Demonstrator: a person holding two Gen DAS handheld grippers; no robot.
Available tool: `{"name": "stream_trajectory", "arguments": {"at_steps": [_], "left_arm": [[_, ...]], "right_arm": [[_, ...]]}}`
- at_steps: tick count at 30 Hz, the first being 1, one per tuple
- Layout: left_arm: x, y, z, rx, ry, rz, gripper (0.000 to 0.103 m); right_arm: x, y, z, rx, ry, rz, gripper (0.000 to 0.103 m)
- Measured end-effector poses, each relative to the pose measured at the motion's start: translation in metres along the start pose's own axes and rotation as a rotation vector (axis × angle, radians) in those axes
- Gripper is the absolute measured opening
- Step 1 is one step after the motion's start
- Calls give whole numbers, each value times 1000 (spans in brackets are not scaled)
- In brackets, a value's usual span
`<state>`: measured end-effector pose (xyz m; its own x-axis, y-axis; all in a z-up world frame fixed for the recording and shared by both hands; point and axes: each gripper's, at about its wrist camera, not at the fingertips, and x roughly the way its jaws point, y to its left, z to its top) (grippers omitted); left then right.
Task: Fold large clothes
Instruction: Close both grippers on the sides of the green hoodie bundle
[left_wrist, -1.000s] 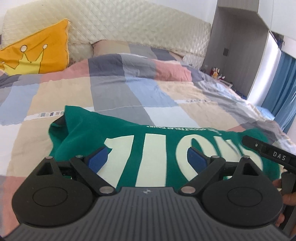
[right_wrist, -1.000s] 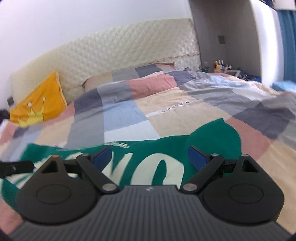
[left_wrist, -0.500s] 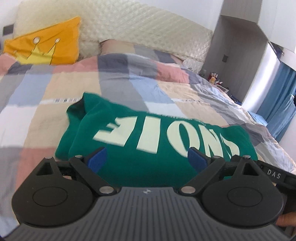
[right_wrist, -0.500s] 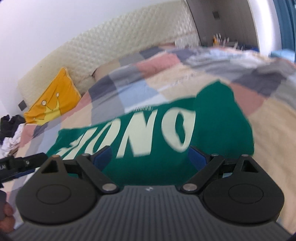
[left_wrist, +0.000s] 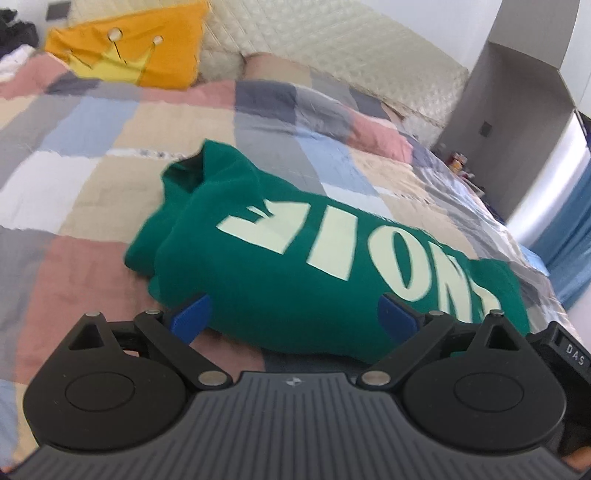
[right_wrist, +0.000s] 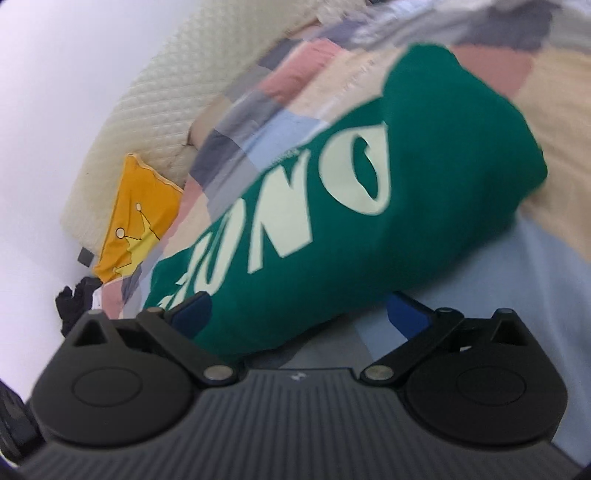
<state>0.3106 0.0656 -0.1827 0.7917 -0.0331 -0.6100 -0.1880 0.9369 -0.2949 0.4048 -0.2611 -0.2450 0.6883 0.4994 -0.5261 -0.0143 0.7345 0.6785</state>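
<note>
A folded green sweatshirt (left_wrist: 295, 273) with large cream letters lies on the patchwork quilt (left_wrist: 92, 177). My left gripper (left_wrist: 293, 319) is open and empty, its blue pads (left_wrist: 190, 319) at the garment's near edge. The sweatshirt also fills the right wrist view (right_wrist: 369, 206), tilted. My right gripper (right_wrist: 301, 314) is open and empty at the garment's near edge, its left pad (right_wrist: 192, 314) over the fabric. The right gripper's body shows at the far right of the left wrist view (left_wrist: 569, 358).
An orange crown cushion (left_wrist: 129, 48) leans on the quilted cream headboard (left_wrist: 332, 44) at the back left. A grey cabinet (left_wrist: 509, 92) and blue curtain (left_wrist: 576, 240) stand beyond the bed's right side. Dark clothes (right_wrist: 74, 299) lie at the bed's left edge.
Both grippers have pulled back and risen from the sweatshirt, so more of it shows. The right wrist view has tilted. Both stayed open.
</note>
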Motion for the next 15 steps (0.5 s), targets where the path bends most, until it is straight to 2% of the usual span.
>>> {"name": "stream_trajectory", "arguments": {"at_steps": [4, 7, 12, 15], "left_arm": [[7, 4, 1, -19, 17, -4, 99], [12, 10, 2, -74, 43, -32, 99], [22, 18, 1, -154, 74, -51, 99], [30, 26, -1, -234, 121, -104, 99]], "right_arm": [[7, -10, -2, 98, 26, 45, 103], [19, -21, -5, 200, 58, 112, 103], [45, -40, -9, 389, 93, 154, 103], [57, -47, -6, 457, 78, 162, 103]]}}
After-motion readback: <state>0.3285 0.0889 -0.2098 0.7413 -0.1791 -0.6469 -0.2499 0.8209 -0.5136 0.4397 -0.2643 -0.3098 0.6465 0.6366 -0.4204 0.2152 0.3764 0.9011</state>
